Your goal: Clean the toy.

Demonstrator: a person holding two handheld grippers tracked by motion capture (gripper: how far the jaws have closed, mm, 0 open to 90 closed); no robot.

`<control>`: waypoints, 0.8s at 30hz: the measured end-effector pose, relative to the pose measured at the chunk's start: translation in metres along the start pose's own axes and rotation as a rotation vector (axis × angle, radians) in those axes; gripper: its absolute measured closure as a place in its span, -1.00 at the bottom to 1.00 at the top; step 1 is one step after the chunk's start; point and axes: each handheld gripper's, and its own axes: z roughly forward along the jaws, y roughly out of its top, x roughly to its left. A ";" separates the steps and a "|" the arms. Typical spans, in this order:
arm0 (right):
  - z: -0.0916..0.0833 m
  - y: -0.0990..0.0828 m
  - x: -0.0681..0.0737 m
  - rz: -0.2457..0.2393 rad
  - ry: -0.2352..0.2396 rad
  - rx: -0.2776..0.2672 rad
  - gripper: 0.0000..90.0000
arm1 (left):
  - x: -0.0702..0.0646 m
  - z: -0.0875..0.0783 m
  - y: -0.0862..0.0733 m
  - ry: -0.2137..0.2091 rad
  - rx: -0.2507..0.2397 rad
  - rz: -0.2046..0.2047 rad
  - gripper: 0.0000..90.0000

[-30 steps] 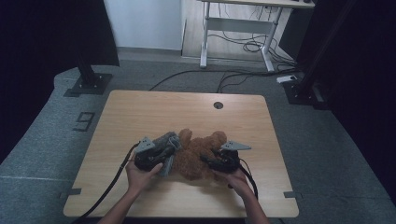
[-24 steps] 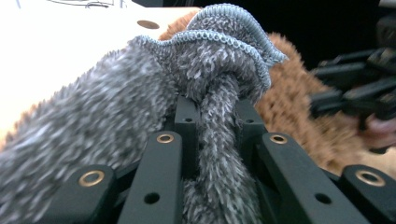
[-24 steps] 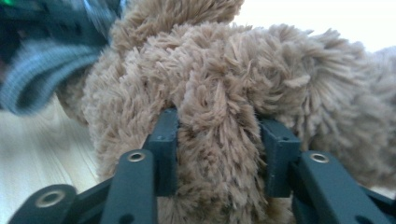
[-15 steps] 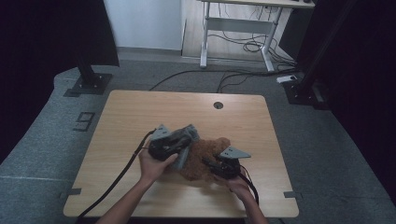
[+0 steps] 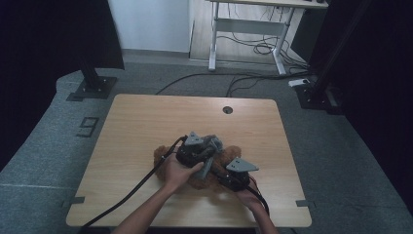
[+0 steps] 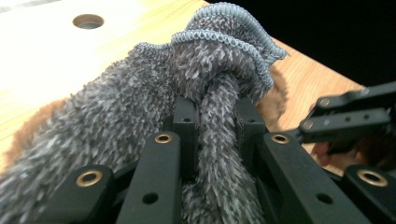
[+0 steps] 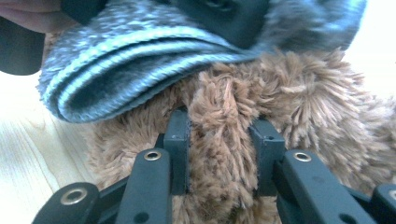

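A brown fuzzy cloth [image 5: 163, 155] lies bunched on the wooden table [image 5: 146, 122], near its front middle. Above it hangs a grey fuzzy cloth [image 5: 215, 144] with a stitched blue-grey edge. My left gripper [image 5: 208, 152] is shut on a fold of this grey cloth [image 6: 140, 93], which bulges out past the jaws of the left gripper [image 6: 217, 121]. In the right gripper view, my right gripper [image 7: 222, 135] is shut on a tuft of the brown cloth [image 7: 303, 102]; its jaws have just been closing on it. The grey cloth [image 7: 140, 56] droops over the brown one there. In the high view the right gripper [image 5: 220, 174] sits low at the brown cloth's front right.
A round cable hole [image 5: 227, 109] sits near the table's far edge. Black cables trail from both grippers off the front edge. Stand bases [image 5: 92, 87] and a desk frame [image 5: 248, 29] with floor cables lie beyond the table.
My left gripper has carried the grey cloth up and to the right, over the brown cloth. The right gripper has stayed in place at the brown cloth.
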 end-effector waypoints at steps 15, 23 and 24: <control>-0.001 0.000 0.000 0.018 0.020 0.002 0.47 | 0.036 -0.068 -0.039 0.030 -0.101 -0.059 0.69; -0.002 0.000 -0.002 0.020 0.022 0.004 0.47 | 0.065 -0.093 -0.053 0.089 -0.119 -0.122 0.69; -0.002 0.000 -0.002 0.019 0.023 0.004 0.47 | 0.069 -0.095 -0.055 0.098 -0.117 -0.131 0.69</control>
